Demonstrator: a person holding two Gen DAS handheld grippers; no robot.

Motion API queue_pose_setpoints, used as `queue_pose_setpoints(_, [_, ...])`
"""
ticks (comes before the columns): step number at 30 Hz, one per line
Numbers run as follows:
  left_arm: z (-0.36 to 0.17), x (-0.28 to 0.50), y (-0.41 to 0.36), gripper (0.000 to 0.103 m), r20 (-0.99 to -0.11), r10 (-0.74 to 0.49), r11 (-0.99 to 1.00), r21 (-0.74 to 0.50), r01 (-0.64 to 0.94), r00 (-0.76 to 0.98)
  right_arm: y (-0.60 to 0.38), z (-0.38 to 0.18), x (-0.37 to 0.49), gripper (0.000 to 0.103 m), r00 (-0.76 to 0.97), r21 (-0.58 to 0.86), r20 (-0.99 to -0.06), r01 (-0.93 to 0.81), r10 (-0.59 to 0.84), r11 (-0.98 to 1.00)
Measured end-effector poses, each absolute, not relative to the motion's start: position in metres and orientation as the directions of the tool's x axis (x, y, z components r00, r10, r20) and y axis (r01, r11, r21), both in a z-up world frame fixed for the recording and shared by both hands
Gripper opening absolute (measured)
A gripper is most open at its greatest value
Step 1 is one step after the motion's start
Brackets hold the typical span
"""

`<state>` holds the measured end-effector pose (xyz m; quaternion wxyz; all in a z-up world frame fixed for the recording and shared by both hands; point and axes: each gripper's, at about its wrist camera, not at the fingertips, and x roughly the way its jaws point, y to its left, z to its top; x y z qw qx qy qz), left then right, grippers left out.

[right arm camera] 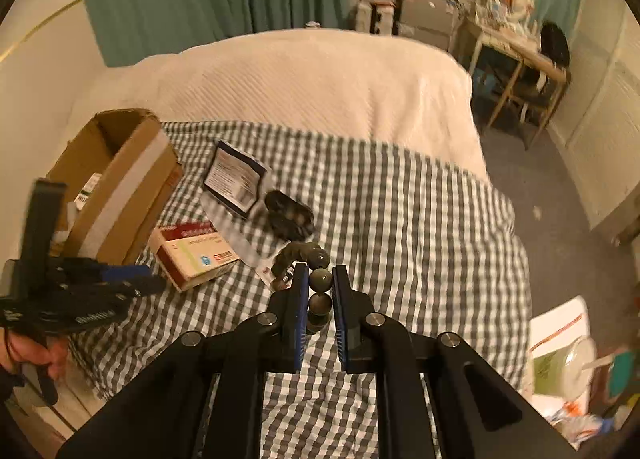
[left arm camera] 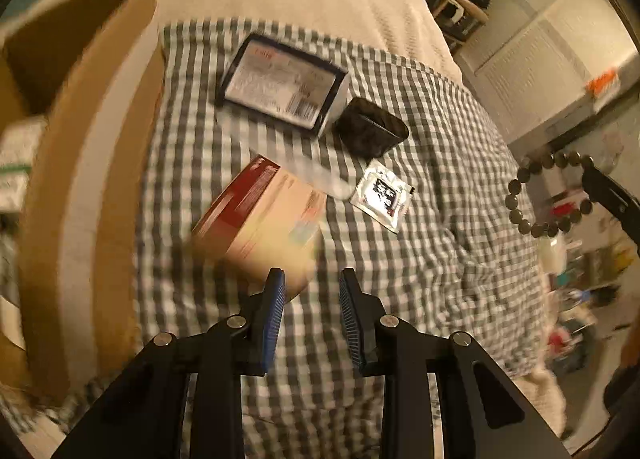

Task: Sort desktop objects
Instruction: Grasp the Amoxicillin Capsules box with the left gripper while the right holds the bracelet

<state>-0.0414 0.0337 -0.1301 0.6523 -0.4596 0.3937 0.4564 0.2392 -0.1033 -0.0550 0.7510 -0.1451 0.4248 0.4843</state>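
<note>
Checked cloth (right arm camera: 400, 219) (bed) below; right hand-held gripper (right arm camera: 320, 279) pinches beads (right arm camera: 320, 281), left (left arm camera: 312, 285) spread.

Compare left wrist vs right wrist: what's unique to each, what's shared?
Left wrist only: the bracelet's full loop hanging clear of the checked cloth; the left gripper empty, jaws apart.

Right wrist only: the right gripper clamping the beads; a hand holding the left gripper.

Both: cardboard box, red-and-cream box, dark-framed box, black case.
</note>
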Motion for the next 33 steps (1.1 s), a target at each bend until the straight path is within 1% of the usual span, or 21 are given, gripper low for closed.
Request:
queue_pose_setpoints(1, [-0.136,-0.048,0.035,0.031,-0.928,0.220,0.126,-0.279,-0.952,0.301,-0.100,-0.048,0.233,0.011,0.177,0.177,-0.779,-0.858,0.601,0.482])
queue_pose_setpoints(2, [-0.138,-0.051,0.036,0.032,-0.927,0.220,0.108,-0.285,-0.952,0.303,-0.097,-0.044,0.229,0.011,0.182,0.167,-0.780,-0.862,0.599,0.479])
queue_pose_setpoints(3, [-0.143,-0.056,0.037,0.039,-0.929,0.217,0.084,-0.287,-0.954,0.299,-0.094,-0.041,0.225,0.011,0.186,0.154,-0.783,-0.867,0.594,0.475])
queue_pose_setpoints(4, [-0.148,-0.058,0.038,0.055,-0.933,0.212,0.066,-0.283,-0.957,0.291,-0.090,-0.039,0.220,0.011,0.189,0.140,-0.789,-0.871,0.584,0.471])
queue_pose_setpoints(6, [-0.155,-0.064,0.039,0.070,-0.938,0.208,0.028,-0.278,-0.960,0.277,-0.085,-0.037,0.215,0.011,0.190,0.129,-0.800,-0.872,0.569,0.472])
queue_pose_setpoints(7, [-0.156,-0.067,0.039,0.074,-0.936,0.220,0.018,-0.276,-0.961,0.273,-0.081,-0.038,0.213,0.011,0.185,0.123,-0.808,-0.876,0.559,0.467])
queue_pose_setpoints(11, [-0.162,-0.065,0.039,0.075,-0.941,0.236,0.070,-0.233,-0.970,0.243,-0.067,-0.043,0.210,0.011,0.180,0.103,-0.828,-0.882,0.532,0.459])
queue_pose_setpoints(15, [-0.175,-0.055,0.041,0.075,-0.948,0.243,0.169,-0.166,-0.972,0.205,-0.060,-0.059,0.212,0.011,0.121,0.169,-0.836,-0.872,0.536,0.460])
queue_pose_setpoints(18, [-0.182,-0.045,0.043,0.083,-0.949,0.246,0.253,-0.131,-0.958,0.195,-0.057,-0.075,0.212,0.011,0.084,0.199,-0.846,-0.866,0.526,0.459])
queue_pose_setpoints(20, [-0.182,-0.040,0.044,0.084,-0.943,0.283,0.298,-0.084,-0.951,0.172,-0.053,-0.085,0.212,0.011,0.071,0.206,-0.854,-0.863,0.516,0.460])
queue_pose_setpoints(22, [-0.185,-0.036,0.047,0.094,-0.942,0.300,0.337,-0.041,-0.940,0.148,-0.051,-0.094,0.214,0.011,0.054,0.217,-0.860,-0.862,0.508,0.459])
queue_pose_setpoints(23, [-0.189,-0.033,0.048,0.095,-0.943,0.312,0.351,0.004,-0.936,0.113,-0.051,-0.098,0.215,0.011,0.049,0.220,-0.862,-0.860,0.504,0.461])
queue_pose_setpoints(29, [-0.207,-0.025,0.048,0.095,-0.940,0.341,0.427,0.155,-0.891,-0.001,-0.054,-0.122,0.223,0.011,0.029,0.225,-0.882,-0.851,0.471,0.474])
queue_pose_setpoints(33, [-0.225,-0.027,0.047,0.095,-0.963,0.268,0.444,0.144,-0.884,-0.022,-0.055,-0.127,0.226,0.011,0.013,0.240,-0.887,-0.841,0.461,0.485])
